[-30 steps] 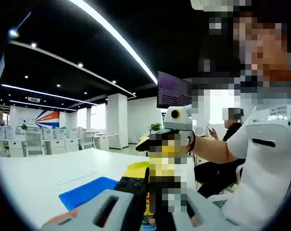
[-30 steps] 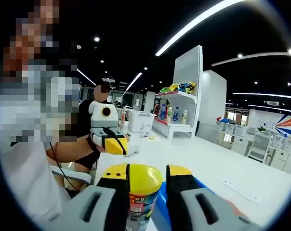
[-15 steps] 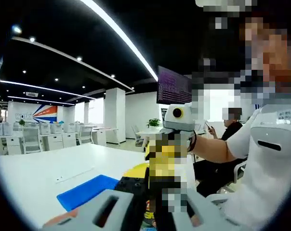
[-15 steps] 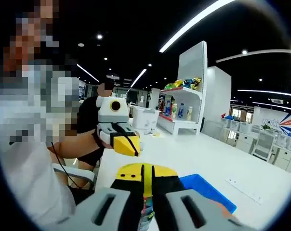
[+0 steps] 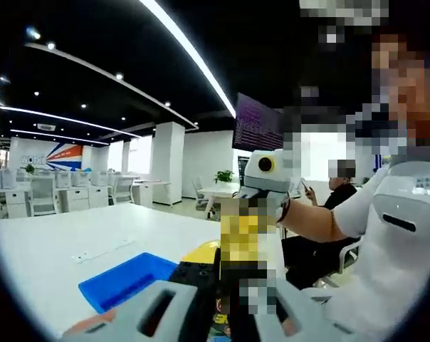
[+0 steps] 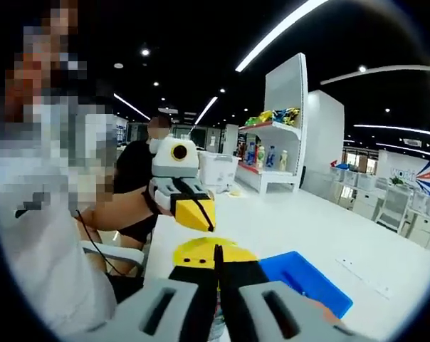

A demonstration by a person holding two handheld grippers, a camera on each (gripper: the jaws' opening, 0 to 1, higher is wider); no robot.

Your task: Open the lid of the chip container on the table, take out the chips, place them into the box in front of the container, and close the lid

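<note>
We've got the right gripper [image 6: 216, 279] pinched nearly shut on the yellow lid [image 6: 201, 251], left gripper [image 5: 216, 303] clamping the can [image 5: 221, 308] as counter-hold, box [image 6: 304, 278] just beyond.

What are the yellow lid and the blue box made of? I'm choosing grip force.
The yellow lid looks like smooth, slightly glossy plastic: even colour, thin moulded rim. The blue box looks like rigid plastic, uniform in colour with a soft sheen; the pictures leave it open.
</note>
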